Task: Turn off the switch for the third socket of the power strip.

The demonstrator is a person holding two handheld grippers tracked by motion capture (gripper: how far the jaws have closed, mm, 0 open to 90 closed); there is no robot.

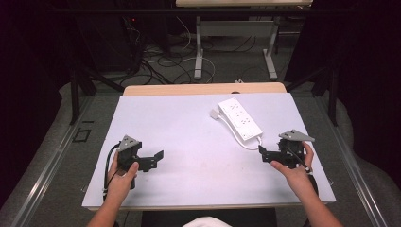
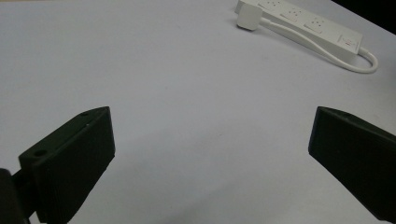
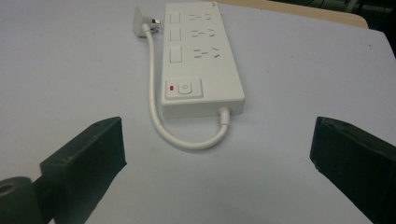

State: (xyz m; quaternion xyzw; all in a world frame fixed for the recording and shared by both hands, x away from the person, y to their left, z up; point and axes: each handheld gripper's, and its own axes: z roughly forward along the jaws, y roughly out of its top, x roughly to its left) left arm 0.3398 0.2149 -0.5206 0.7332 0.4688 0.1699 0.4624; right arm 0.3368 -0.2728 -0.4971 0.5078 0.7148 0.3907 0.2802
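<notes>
my right gripper (image 1: 265, 155) hangs low over the table (image 1: 189, 142) with its jaws spread wide and nothing between them. just ahead of it lies the white power strip (image 3: 201, 60), flat on the table, its switch end toward me, its short cable (image 3: 187, 140) looping back to the plug (image 3: 142, 19) beside it. my left gripper (image 1: 153, 161) is likewise wide apart and empty, well away from the strip.

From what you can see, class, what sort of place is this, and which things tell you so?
Probably a lab or workshop set up for recording. A table with a plain white top holds just a white power strip, loose cables trail over the floor behind, and dark curtains close in the sides.
</notes>
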